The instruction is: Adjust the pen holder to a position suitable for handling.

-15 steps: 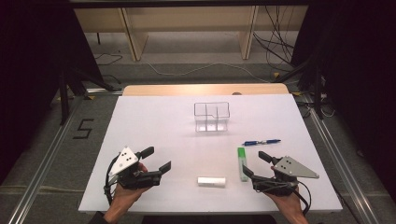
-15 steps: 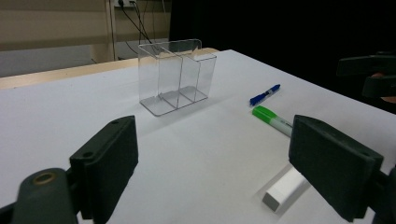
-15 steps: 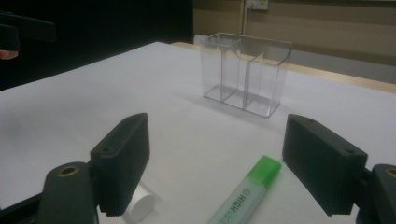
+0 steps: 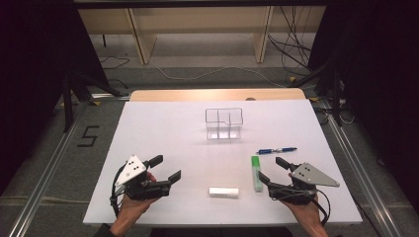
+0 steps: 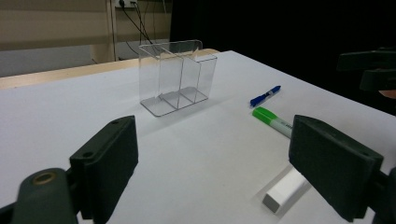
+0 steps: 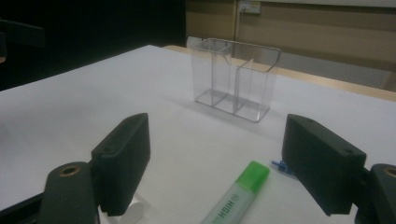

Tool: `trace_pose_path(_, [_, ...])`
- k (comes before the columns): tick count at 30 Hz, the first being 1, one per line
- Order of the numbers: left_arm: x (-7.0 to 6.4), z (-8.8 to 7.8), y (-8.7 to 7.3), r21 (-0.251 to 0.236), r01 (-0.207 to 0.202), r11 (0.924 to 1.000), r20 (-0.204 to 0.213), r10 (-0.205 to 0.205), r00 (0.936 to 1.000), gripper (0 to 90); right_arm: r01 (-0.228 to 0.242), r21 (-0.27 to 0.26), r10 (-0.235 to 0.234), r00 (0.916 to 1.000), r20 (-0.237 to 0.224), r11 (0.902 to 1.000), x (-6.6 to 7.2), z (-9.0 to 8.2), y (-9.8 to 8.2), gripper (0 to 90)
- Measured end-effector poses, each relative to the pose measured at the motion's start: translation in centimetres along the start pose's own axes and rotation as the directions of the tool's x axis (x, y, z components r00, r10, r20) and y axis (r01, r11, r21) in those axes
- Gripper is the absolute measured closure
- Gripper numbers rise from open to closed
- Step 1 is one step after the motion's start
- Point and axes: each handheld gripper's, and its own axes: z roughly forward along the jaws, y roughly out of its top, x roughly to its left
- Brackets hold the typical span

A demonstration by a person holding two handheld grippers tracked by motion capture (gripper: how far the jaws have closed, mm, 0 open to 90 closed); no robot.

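High view: the white table (image 4: 163, 133) carries a clear acrylic organiser (image 4: 224, 123) standing upright at centre, toward the far side. A blue pen (image 4: 276, 150) lies to the right of it, nearer the person. A green highlighter (image 4: 256, 173) lies just near of the pen, pointing near-to-far. A white eraser block (image 4: 224, 192) lies flat at the near centre, between the two hands. The left gripper (image 4: 167, 168) sits at the near left with jaws spread wide and nothing between them. The right gripper (image 4: 273, 170) sits at the near right, jaws likewise spread wide and holding nothing; the highlighter lies just beside its left jaw, apart from it.

Left gripper view: both black jaws stand wide apart over bare table. The organiser (image 5: 176, 77) stands beyond them, its dividers visible. The pen (image 5: 265, 95) and highlighter (image 5: 272, 122) lie to the right; the eraser block (image 5: 285, 188) is partly hidden behind the right-hand jaw.

Right gripper view: the jaws stand wide apart. The highlighter (image 6: 236, 196) lies on the table between them, touching neither. The organiser (image 6: 236, 79) stands farther off.
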Motion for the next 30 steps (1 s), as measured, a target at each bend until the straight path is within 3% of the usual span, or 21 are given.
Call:
trace_pose_path(15, [0.2, -0.1, 0.1, -0.014, 0.017, 0.9998, -0.017, -0.017, 0.9997, 15.3, -0.033, 0.051, 0.03, 0.9981, 0.053, 0.9982, -2.7, 1.8, 2.4, 29.8])
trace_pose_path(22, [0.3, -0.2, 0.1, -0.019, 0.025, 0.9995, -0.023, -0.026, 0.9994, 15.2, -0.068, 0.083, 0.06, 0.9945, 0.086, 0.9943, -4.6, 4.5, 3.7, 45.1])
trace_pose_path(27, [0.3, -0.2, 0.1, -0.023, 0.025, 0.9994, -0.029, -0.025, 0.9993, 15.2, -0.064, 0.104, 0.052, 0.9919, 0.116, 0.9926, -5.4, 6.2, 4.0, 54.2])
trace_pose_path(30, [0.4, -0.3, 0.1, -0.024, 0.026, 0.9994, -0.031, -0.027, 0.9992, 15.2, -0.067, 0.121, 0.052, 0.9904, 0.128, 0.9904, -6.4, 7.5, 4.3, 65.6])
